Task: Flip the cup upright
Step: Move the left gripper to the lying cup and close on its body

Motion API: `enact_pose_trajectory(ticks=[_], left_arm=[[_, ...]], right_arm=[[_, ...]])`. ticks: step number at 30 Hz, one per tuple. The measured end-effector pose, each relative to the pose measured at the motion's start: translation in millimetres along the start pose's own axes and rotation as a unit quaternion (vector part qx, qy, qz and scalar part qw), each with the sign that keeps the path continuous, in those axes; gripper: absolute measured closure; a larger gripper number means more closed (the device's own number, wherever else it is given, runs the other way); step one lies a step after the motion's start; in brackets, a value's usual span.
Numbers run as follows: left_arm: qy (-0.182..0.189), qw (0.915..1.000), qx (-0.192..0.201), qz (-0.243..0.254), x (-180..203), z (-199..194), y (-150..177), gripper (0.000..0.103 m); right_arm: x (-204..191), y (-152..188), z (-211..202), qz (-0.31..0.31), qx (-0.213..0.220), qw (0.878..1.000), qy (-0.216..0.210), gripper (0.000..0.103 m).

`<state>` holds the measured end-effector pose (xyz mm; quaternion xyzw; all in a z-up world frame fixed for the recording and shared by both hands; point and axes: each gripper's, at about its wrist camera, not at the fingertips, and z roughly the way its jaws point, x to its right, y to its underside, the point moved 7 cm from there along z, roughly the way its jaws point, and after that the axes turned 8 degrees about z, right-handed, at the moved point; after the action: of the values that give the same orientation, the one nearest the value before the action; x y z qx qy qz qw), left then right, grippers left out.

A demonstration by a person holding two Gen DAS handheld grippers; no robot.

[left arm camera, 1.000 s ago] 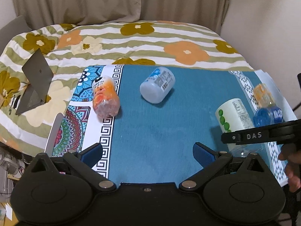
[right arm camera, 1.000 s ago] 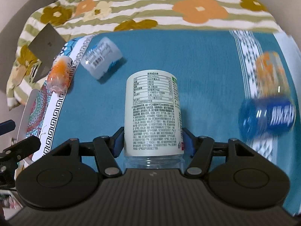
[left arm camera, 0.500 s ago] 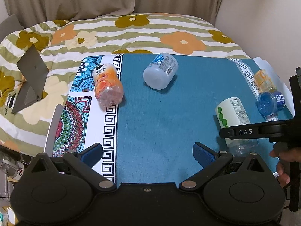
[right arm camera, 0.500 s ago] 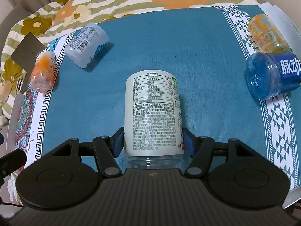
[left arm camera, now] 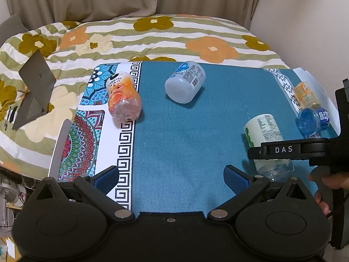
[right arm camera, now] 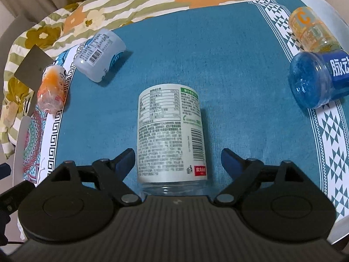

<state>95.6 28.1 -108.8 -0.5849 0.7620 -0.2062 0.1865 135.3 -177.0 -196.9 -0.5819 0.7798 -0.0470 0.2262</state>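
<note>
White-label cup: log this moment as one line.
white-label cup on the blue mat | right gripper open around it, fingers apart from it | left gripper open, holds nothing

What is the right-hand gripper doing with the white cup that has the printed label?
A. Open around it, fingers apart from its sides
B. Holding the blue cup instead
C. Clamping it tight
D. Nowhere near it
A: the right gripper stands open, with gaps showing beside the white cup.

Your right claw [right arm camera: 177, 160] is straddling the cup [right arm camera: 171, 131] lying on the worktop [right arm camera: 235, 69]; two bottles [right arm camera: 99, 54] are lying ahead-left, two jars [right arm camera: 318, 78] ahead-right.
</note>
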Motion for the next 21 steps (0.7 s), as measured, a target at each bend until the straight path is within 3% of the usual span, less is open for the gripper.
enact_pose_trajectory(ticks=[7,13,21], left_arm=[[0.001,1.0,0.001,-0.004,3.4,-5.2,-4.4,0.0],[-0.003,1.0,0.001,-0.003,17.3,-16.7,-22.7,0.0],[0.056,0.9974,-0.044,0.001,68.5,-0.3,-62.7,0.0]], right_arm=[[-2.0,-3.9,-12.0,0.004,0.01,1.0,-0.014,0.0],[9.2,-20.0,-49.6,0.024,0.042,0.998,-0.026,0.0],[72.7,-19.8,-102.7,0.055,0.054,0.996,-0.044,0.0]])
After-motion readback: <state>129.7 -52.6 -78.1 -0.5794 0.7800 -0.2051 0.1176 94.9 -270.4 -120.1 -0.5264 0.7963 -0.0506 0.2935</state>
